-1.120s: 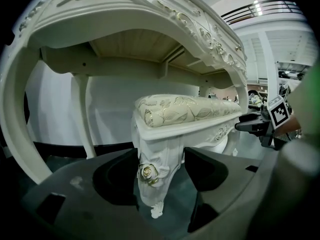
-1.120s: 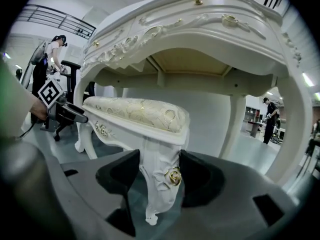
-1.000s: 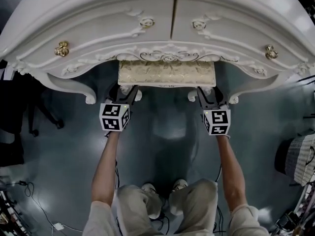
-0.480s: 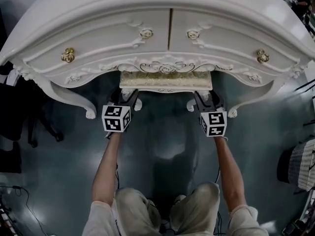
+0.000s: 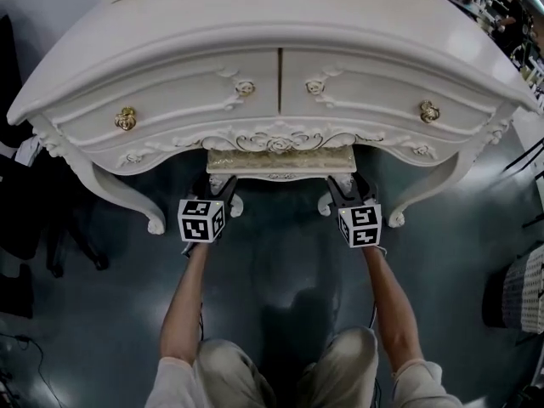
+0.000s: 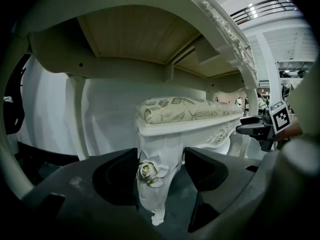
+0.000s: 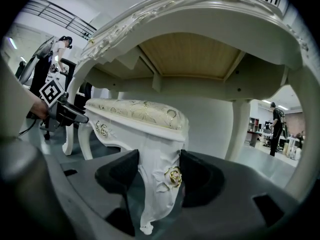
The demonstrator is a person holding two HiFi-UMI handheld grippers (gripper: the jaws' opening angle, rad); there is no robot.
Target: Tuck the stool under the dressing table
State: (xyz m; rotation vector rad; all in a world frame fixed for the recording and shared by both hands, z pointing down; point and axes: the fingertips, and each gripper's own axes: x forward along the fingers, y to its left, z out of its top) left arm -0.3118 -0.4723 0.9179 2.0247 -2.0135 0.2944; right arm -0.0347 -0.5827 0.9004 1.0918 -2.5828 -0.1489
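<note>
- Head view: the stool [image 5: 281, 175] sits mostly under the dressing table [image 5: 272, 49], with only the front strip of its cushion [image 5: 282, 161] showing, so a short push seems left. Its long axis runs side to side, along the table front. The left gripper [image 5: 219, 189] and right gripper [image 5: 342, 192] reach its front corners.
- Left gripper view: the jaws, narrowly parted, grip the front left leg [image 6: 155, 184].
- Right gripper view: the jaws clamp the front right leg [image 7: 156, 184].
</note>
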